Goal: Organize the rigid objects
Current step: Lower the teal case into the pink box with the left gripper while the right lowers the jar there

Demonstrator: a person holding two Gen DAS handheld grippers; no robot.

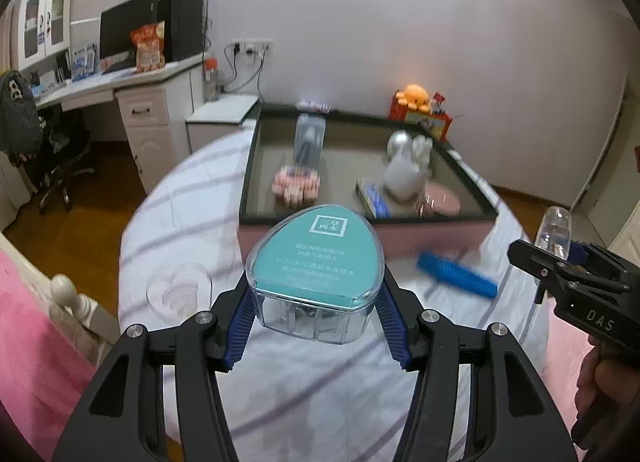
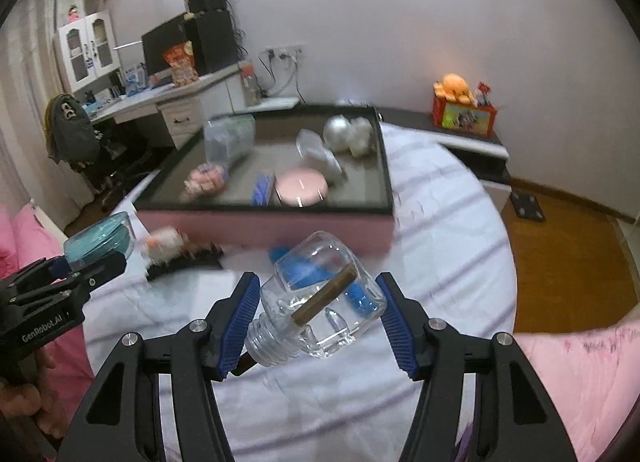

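Note:
My left gripper (image 1: pixel 314 302) is shut on a clear triangular box with a teal lid (image 1: pixel 316 254), held above the bed in front of the pink tray (image 1: pixel 440 230). It also shows in the right wrist view (image 2: pixel 100 240). My right gripper (image 2: pixel 320 306) is shut on a clear glass jar (image 2: pixel 324 298) with a brown stick inside, tilted, above the bed. The jar shows at the right in the left wrist view (image 1: pixel 556 230). The tray (image 2: pixel 260 228) holds a pink round compact (image 2: pixel 302 186), a silver ball (image 2: pixel 336 128), pink clips (image 2: pixel 206 178) and a clear case (image 2: pixel 228 136).
A blue tube (image 1: pixel 456 274) lies on the striped sheet in front of the tray. A black comb (image 2: pixel 184 262) and a small toy (image 2: pixel 164 246) lie left of it. A clear heart dish (image 1: pixel 180 290) sits on the bed. A desk and chair stand at far left.

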